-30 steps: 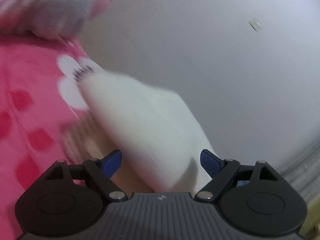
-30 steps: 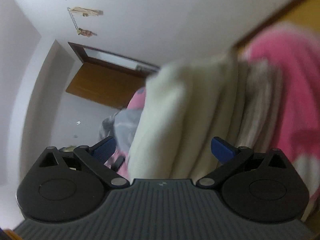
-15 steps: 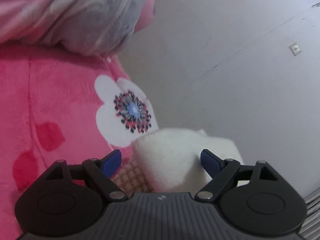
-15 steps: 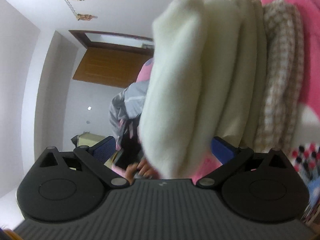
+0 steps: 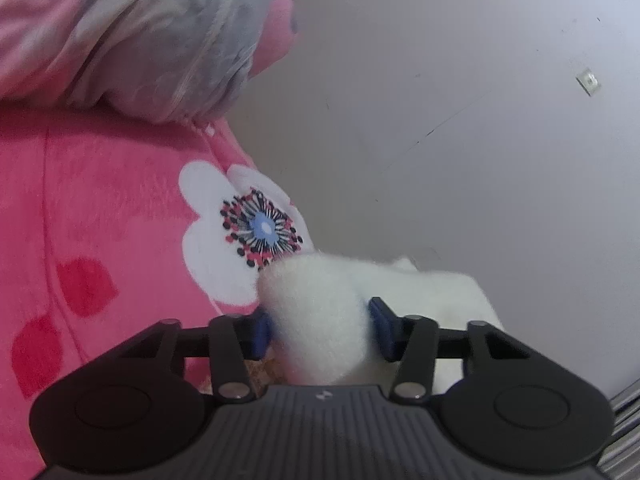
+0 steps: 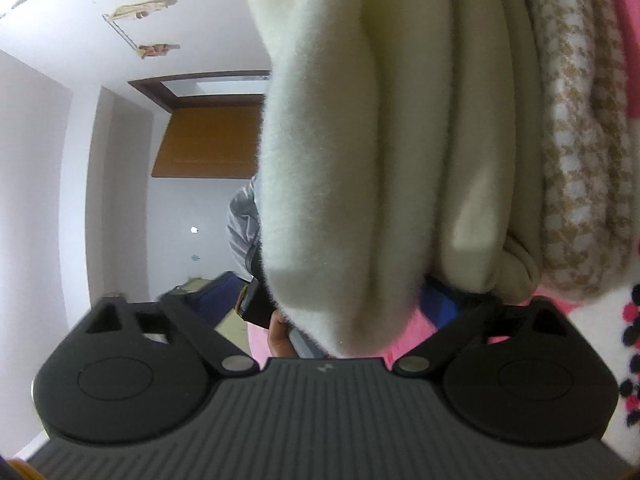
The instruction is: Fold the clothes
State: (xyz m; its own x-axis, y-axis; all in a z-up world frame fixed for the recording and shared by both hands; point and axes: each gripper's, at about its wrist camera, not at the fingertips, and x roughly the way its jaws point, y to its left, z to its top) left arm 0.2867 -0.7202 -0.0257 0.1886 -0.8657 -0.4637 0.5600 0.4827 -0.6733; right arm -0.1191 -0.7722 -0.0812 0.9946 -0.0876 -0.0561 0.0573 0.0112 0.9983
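**A:** Your left gripper [image 5: 318, 326] is closing on the cream fleece garment [image 5: 320, 312], and the blue pads [image 5: 382, 328] already press both sides of its folded end.

**B:** Where does that garment sit?

**A:** On the pink flowered blanket [image 5: 120, 216], at the edge next to the grey wall [image 5: 460, 140], with a grey bundle [image 5: 168, 36] further up the blanket.

**B:** And your right one?

**A:** Your right gripper [image 6: 324, 296] is closing too, with the same cream folds [image 6: 360, 140] between its fingers. I can't tell if its pads touch the cloth. A brown checked garment [image 6: 580, 160] lies right against the cream one, and a hand [image 6: 280, 334] shows just behind the fleece.
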